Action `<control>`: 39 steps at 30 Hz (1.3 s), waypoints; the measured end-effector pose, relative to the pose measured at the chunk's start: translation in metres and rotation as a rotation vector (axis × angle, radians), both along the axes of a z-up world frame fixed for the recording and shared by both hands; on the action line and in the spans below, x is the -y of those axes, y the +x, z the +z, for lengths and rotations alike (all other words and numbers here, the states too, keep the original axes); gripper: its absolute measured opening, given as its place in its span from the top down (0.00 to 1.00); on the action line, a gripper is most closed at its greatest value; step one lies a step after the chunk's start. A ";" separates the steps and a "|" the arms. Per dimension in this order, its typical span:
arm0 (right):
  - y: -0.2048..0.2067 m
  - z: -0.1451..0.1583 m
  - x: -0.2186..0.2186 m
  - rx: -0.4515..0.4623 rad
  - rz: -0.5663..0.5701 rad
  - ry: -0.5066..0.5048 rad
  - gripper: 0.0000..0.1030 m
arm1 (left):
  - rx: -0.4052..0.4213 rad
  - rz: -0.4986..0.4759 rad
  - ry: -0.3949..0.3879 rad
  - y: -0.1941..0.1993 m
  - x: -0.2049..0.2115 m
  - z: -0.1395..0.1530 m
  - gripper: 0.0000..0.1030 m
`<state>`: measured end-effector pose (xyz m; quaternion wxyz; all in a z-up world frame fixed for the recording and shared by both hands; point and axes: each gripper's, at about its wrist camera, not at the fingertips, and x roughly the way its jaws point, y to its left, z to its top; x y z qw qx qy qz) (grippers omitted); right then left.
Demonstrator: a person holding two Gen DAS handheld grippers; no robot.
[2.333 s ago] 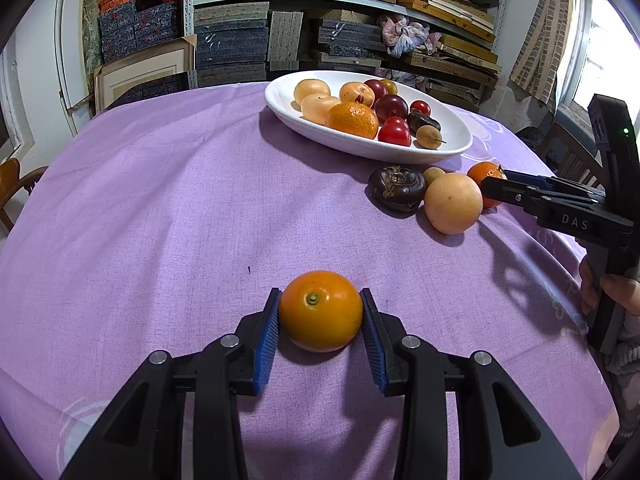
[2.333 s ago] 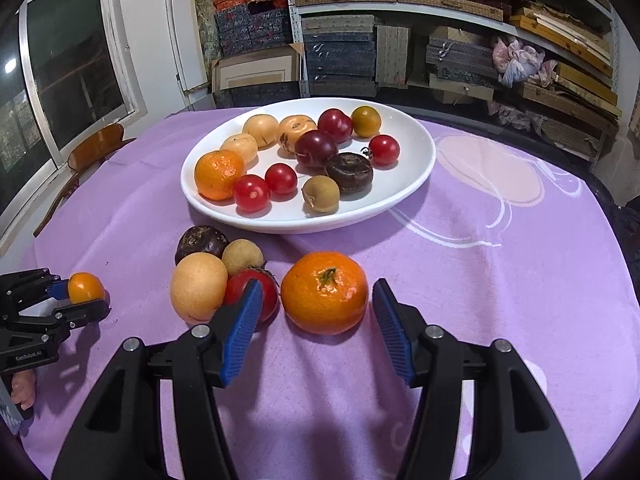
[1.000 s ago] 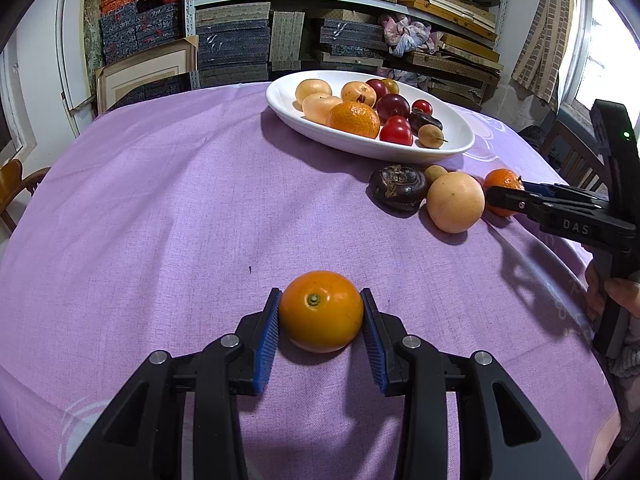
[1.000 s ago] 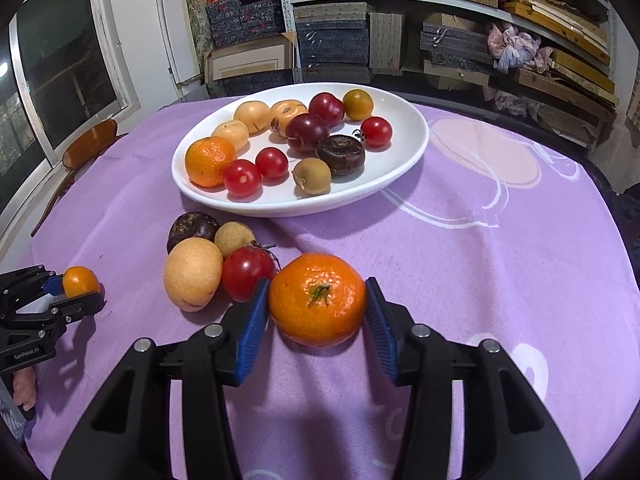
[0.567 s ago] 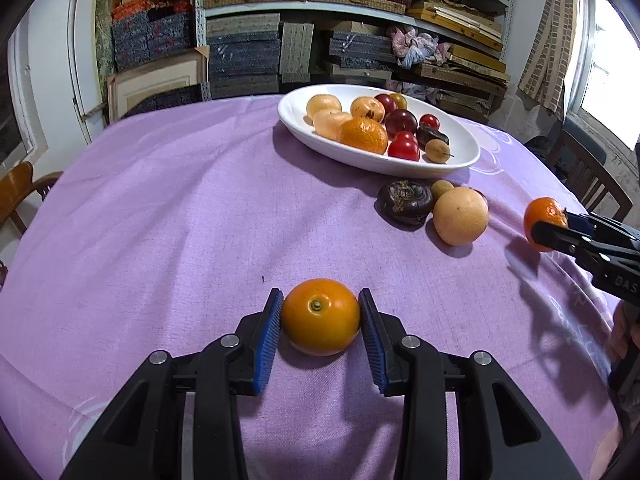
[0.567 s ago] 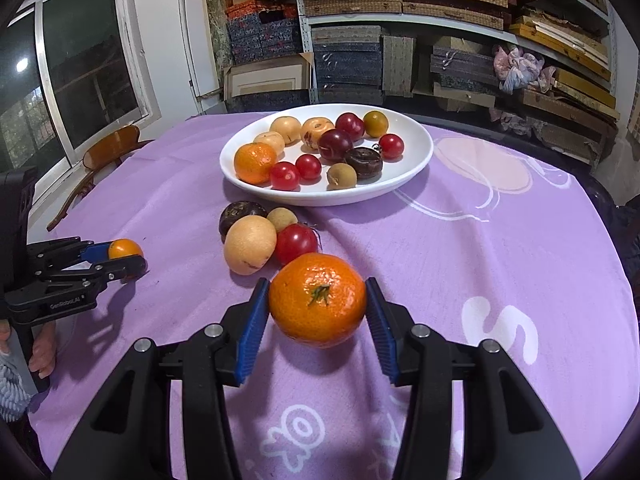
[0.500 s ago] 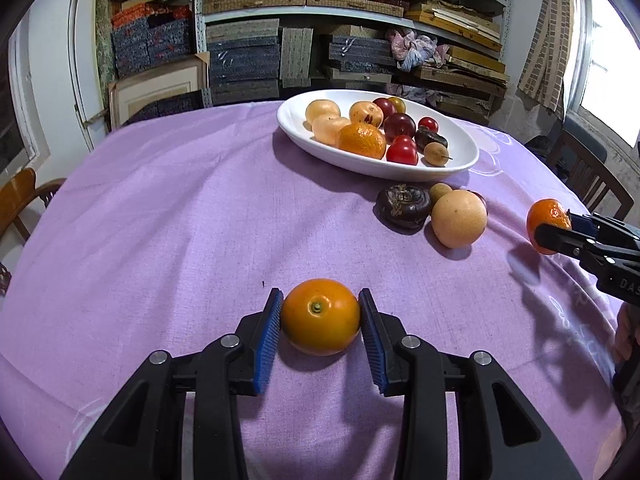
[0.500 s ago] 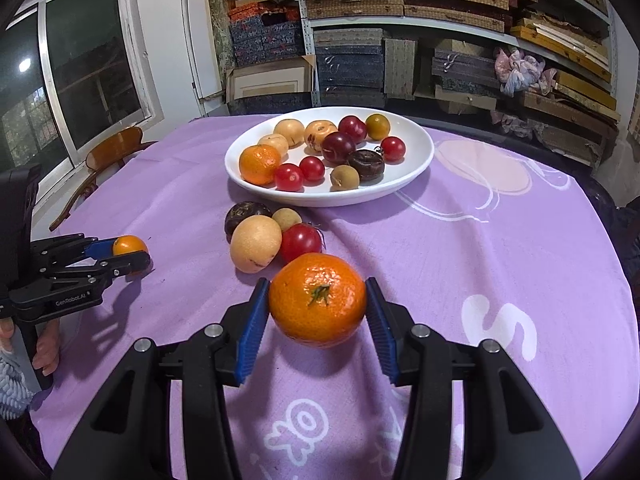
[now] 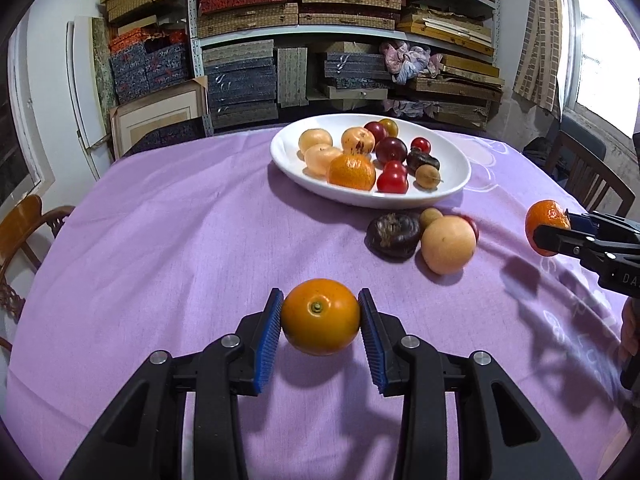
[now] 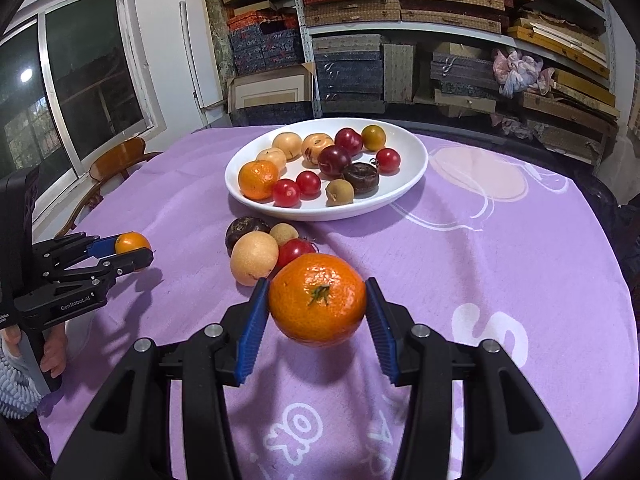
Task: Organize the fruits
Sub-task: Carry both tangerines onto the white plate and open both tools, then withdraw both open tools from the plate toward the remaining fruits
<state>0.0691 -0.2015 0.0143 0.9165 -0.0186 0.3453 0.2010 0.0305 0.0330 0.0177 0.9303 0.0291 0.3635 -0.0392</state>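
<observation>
My left gripper (image 9: pixel 320 328) is shut on a smooth orange fruit (image 9: pixel 320 316) and holds it above the purple cloth; it also shows in the right wrist view (image 10: pixel 130 246). My right gripper (image 10: pixel 316 316) is shut on a dimpled tangerine (image 10: pixel 317 299), lifted off the table; it shows at the right edge of the left wrist view (image 9: pixel 546 227). A white oval plate (image 10: pixel 412 160) with several fruits stands at the back. In front of it lie a dark fruit (image 9: pixel 393 235), a small brown longan (image 9: pixel 430 216), a pale round pear (image 9: pixel 448 244) and a red tomato (image 10: pixel 295 251).
The round table is covered by a purple cloth (image 9: pixel 180 240) with white prints. Shelves of stacked boxes (image 9: pixel 340 40) stand behind it. Wooden chairs stand at the left (image 9: pixel 20 220) and right (image 9: pixel 588 176). A window (image 10: pixel 72 80) is at the left.
My right gripper closed on the tangerine and lifted it off the cloth. Both grippers have risen and pulled back a little from the plate, each with its fruit.
</observation>
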 end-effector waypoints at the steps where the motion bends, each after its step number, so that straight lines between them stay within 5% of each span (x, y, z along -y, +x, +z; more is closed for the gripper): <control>1: 0.003 0.004 0.000 0.006 -0.002 -0.003 0.55 | -0.001 -0.004 0.003 0.007 0.001 0.004 0.63; 11: 0.080 0.037 -0.011 0.025 -0.020 -0.008 0.55 | -0.011 0.038 -0.076 0.137 -0.007 0.054 0.63; 20: 0.155 0.001 -0.038 -0.027 -0.035 -0.083 0.55 | -0.135 0.041 -0.110 0.223 0.009 0.027 0.63; 23: 0.166 -0.005 -0.040 -0.040 -0.032 -0.078 0.54 | -0.140 0.032 -0.116 0.226 0.011 0.019 0.62; 29: 0.162 0.000 -0.036 -0.024 -0.031 -0.058 0.54 | -0.109 0.035 -0.083 0.214 0.014 0.023 0.43; 39: 0.080 0.022 -0.007 0.058 -0.020 0.000 0.35 | -0.067 0.042 -0.049 0.140 0.001 0.041 0.21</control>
